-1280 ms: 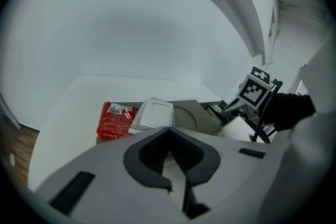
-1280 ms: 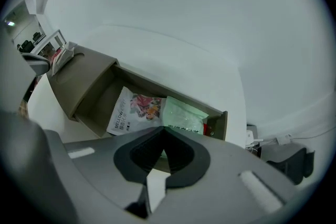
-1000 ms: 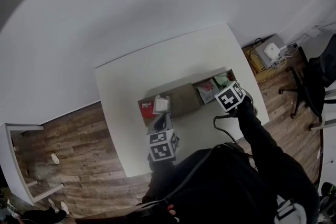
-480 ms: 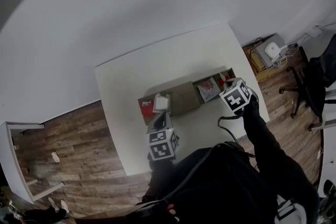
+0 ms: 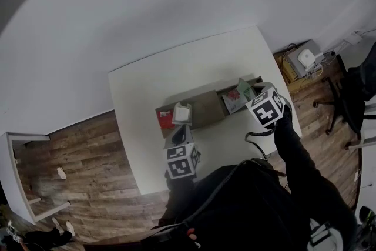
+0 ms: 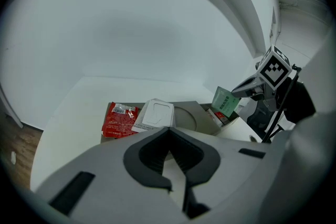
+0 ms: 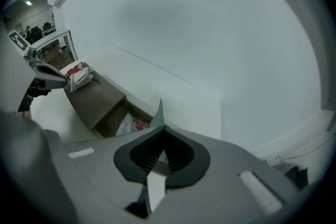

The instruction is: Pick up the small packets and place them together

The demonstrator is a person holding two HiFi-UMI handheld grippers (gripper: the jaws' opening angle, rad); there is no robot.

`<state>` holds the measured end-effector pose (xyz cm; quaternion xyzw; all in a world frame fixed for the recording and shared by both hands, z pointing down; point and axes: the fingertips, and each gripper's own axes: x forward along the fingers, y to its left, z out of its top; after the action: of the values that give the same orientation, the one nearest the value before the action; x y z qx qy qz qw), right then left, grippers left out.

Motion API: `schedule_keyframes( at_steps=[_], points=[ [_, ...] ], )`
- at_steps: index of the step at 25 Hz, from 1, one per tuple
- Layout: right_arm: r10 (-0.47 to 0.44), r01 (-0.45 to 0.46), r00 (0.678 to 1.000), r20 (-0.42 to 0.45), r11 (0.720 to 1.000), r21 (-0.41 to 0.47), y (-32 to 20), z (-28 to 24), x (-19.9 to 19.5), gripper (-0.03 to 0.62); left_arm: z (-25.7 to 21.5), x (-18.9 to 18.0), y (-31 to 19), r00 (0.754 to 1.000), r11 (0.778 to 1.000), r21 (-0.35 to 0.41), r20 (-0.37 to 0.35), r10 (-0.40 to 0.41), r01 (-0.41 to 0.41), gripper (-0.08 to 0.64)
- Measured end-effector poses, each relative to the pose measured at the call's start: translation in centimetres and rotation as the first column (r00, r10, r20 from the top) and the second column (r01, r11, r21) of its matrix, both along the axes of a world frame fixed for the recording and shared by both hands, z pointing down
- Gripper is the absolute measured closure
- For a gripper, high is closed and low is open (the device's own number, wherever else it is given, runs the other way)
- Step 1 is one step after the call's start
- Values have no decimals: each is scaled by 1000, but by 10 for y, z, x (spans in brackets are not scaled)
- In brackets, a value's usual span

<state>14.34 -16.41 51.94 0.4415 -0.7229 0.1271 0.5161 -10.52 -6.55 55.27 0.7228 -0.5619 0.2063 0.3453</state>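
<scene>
White table (image 5: pixel 141 103) on wood-plank floor (image 5: pixel 76 156) | long brown cardboard tray (image 5: pixel 205 110) lay across it | left gripper (image 6: pixel 167 129) was clamped on flat white packet (image 6: pixel 157 113) at tray's left end, just beside red foil packet (image 6: pixel 119 119) | right gripper (image 7: pixel 160 128) pinched thin green packet (image 6: pixel 227 101) above tray's right compartment

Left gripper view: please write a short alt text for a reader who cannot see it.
The left gripper pinches a white packet over the left end of the brown tray, where a red packet lies. Farther right, the right gripper holds a green packet above its other end.
</scene>
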Motion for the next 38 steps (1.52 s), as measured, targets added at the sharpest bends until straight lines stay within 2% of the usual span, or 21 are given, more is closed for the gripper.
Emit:
schedule_keyframes(
  at_steps=[14, 24, 29, 34, 38],
  points=[
    [-146, 130, 984, 98, 979, 157, -7, -71, -59, 592, -2, -5, 8, 1000, 1000, 7, -1, -30, 30, 560],
    [-342, 318, 917, 207, 937, 142, 26, -76, -144, 592, -6, -11, 14, 998, 998, 12, -3, -55, 55, 560],
    [-424, 406, 887, 184, 905, 131, 44, -65, -168, 592, -5, -15, 19, 998, 997, 30, 4, -68, 68, 560],
    [-442, 425, 866, 234, 897, 120, 52, -66, -184, 592, -6, -19, 25, 997, 997, 24, 7, -76, 76, 559],
    [-447, 428, 873, 193, 894, 132, 48, -61, -185, 592, -4, -23, 29, 997, 997, 17, 11, -80, 79, 560]
  ],
)
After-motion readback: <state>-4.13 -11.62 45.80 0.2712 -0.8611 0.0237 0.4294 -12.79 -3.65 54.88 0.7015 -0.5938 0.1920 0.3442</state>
